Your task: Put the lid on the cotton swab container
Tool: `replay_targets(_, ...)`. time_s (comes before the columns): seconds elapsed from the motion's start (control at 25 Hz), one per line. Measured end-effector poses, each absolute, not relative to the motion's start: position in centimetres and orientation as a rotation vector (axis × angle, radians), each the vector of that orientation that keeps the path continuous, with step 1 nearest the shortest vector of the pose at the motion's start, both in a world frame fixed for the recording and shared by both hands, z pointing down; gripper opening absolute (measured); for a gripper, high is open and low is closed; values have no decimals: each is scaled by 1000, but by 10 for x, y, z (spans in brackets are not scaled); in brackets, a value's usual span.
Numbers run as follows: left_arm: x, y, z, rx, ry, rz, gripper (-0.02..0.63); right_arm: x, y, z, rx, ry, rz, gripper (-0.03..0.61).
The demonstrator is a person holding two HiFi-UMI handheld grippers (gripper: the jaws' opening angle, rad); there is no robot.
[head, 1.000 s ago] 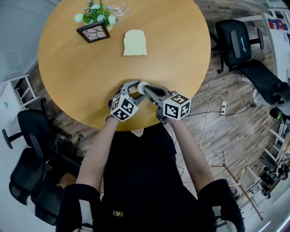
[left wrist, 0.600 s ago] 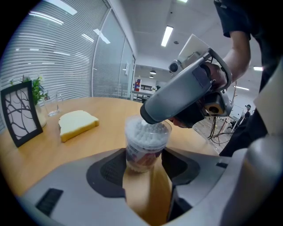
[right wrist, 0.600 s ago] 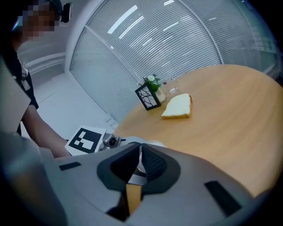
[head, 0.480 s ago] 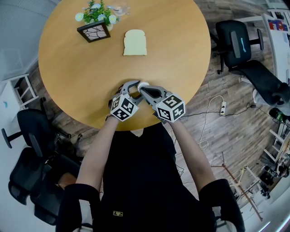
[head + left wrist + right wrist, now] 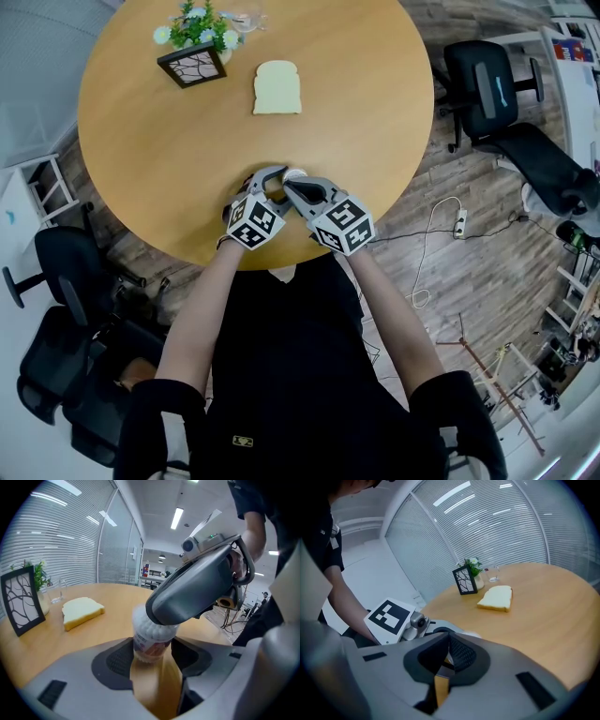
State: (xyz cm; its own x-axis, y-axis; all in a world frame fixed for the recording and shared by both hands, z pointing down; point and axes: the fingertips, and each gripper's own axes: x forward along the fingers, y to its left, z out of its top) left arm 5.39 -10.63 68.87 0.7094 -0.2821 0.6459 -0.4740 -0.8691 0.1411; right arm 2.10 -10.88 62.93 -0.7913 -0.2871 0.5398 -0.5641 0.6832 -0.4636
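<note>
Left gripper [image 5: 268, 186] pinches the container [image 5: 151, 639] near the front edge of the round wooden table [image 5: 169, 141]. It's a small clear plastic cylinder packed with white swab heads, red-purple label (print too blurred to read). Right gripper [image 5: 292, 188], smooth grey shell, sits over its top, jaws closing, pressed together, nothing visible between them.

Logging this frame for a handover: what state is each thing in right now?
Left gripper: jaws shut on the cotton swab container.
Right gripper: jaws shut, empty, tip over the container's top.
Cotton swab container: upright; top hidden by the right gripper.
Bread slice: lying flat.
Picture frame: standing.
</note>
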Motion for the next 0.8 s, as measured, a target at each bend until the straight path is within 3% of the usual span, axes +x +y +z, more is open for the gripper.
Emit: replay_targets(0.8, 53, -106, 689, 2593, -558, 896, 252, 72, -101, 611, 831, -2515, 1035, 9)
